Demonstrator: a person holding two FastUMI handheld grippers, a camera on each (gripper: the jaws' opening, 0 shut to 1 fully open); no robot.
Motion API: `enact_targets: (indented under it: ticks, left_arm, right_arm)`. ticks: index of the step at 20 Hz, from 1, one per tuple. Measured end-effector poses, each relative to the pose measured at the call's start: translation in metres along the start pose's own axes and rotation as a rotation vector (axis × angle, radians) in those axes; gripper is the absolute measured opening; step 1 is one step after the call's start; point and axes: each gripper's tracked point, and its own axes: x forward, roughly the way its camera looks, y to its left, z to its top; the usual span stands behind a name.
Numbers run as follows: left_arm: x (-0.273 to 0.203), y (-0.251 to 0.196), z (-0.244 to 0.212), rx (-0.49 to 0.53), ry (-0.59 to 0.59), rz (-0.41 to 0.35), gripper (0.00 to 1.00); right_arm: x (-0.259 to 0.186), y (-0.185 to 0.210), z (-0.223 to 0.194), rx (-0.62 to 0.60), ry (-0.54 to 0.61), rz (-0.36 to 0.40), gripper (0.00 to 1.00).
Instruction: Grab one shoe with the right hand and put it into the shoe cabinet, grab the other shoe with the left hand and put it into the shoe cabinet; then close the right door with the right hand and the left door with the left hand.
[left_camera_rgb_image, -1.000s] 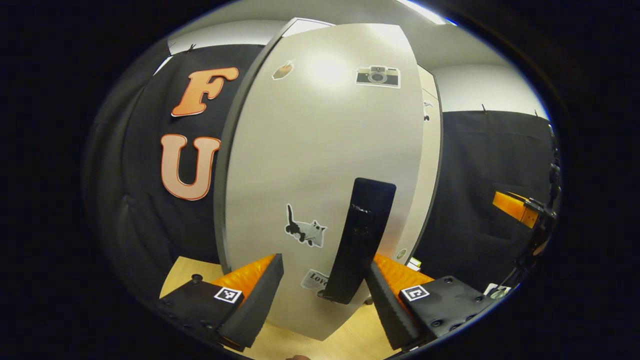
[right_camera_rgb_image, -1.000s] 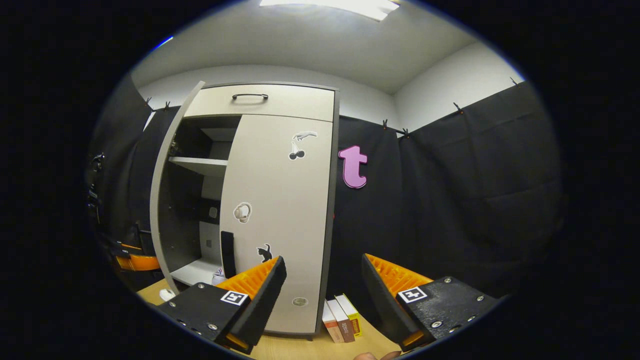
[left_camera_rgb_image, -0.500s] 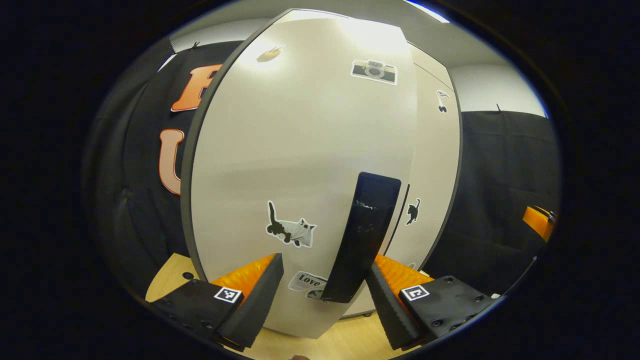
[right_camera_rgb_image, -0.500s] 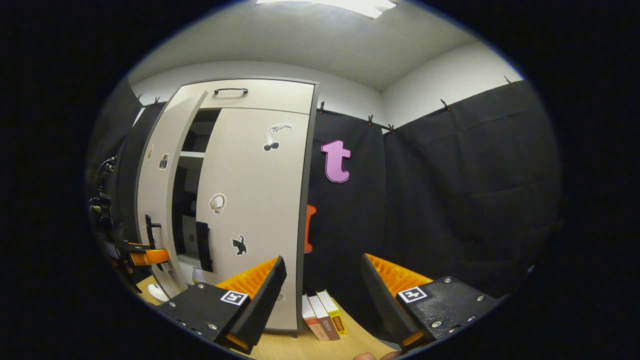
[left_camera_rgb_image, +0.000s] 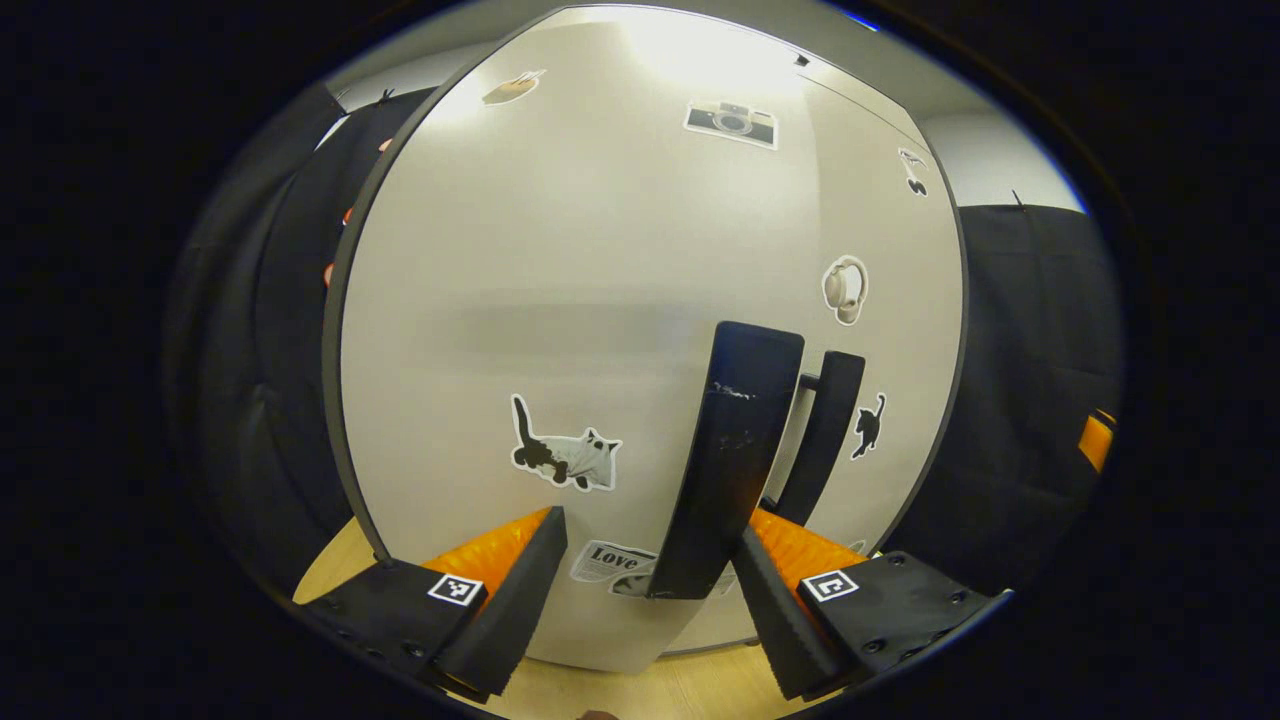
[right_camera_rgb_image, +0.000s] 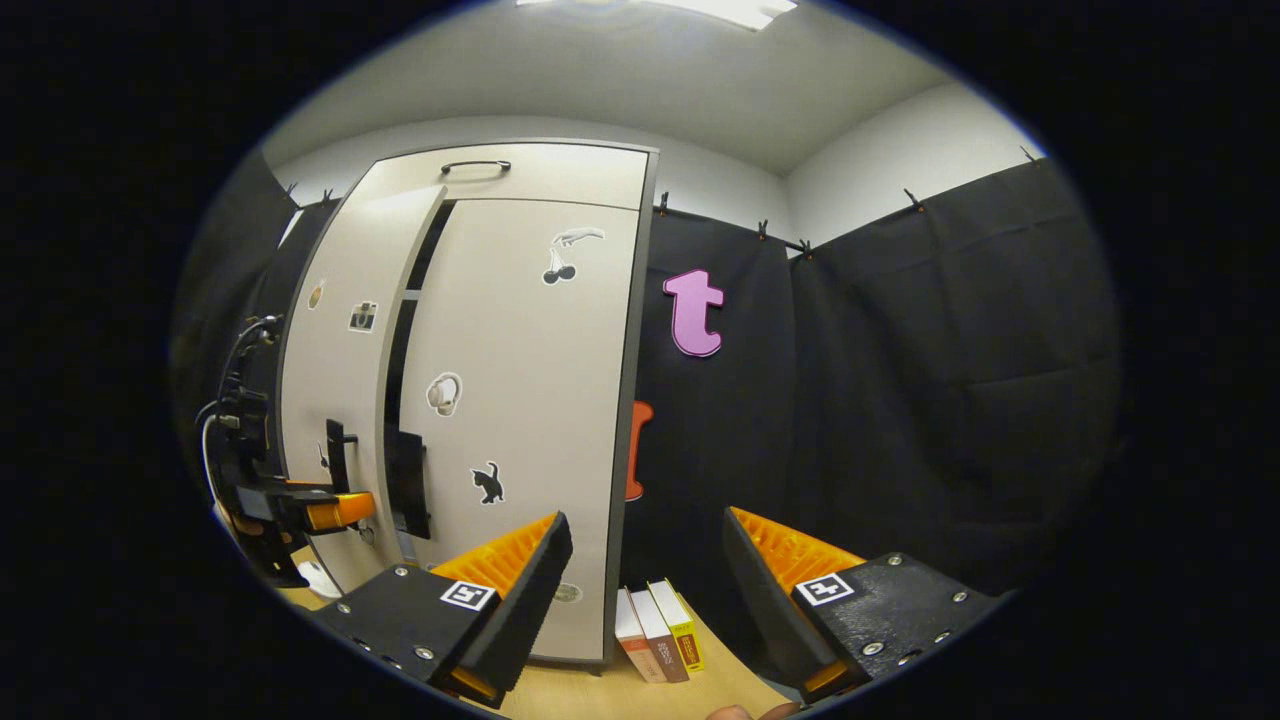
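The beige shoe cabinet's left door stands very close in the left gripper view, nearly flush with the right door. My left gripper is open, its fingers on either side of the left door's black handle, the right-hand finger close to it. In the right gripper view the right door is closed, and a thin dark gap separates it from the left door, where the left gripper sits at the handle. My right gripper hangs open and empty before the black cloth.
Three books stand on the wooden table right of the cabinet's foot. A drawer with a black handle tops the cabinet. Black cloth walls surround the booth. The right door's handle is just right of the left one.
The left door has swung from wide open to almost closed, with my left gripper following at its handle. The right gripper stayed open and turned slightly.
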Motion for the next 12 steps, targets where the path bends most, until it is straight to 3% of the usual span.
enact_targets:
  ticks: [4, 7, 12]
  left_arm:
    - [-0.01, 0.0, 0.002, 0.016, 0.023, 0.056, 1.0]
    - [-0.043, -0.01, 0.018, 0.006, 0.013, 0.029, 0.97]
    - [-0.104, 0.01, 0.076, 0.044, -0.058, 0.054, 0.97]
  right_arm:
    - [0.013, 0.011, 0.006, 0.021, 0.001, 0.048, 0.93]
    - [0.017, 0.018, 0.02, 0.029, -0.01, 0.083, 0.93]
    - [0.012, 0.024, 0.052, 0.013, -0.05, 0.12, 0.93]
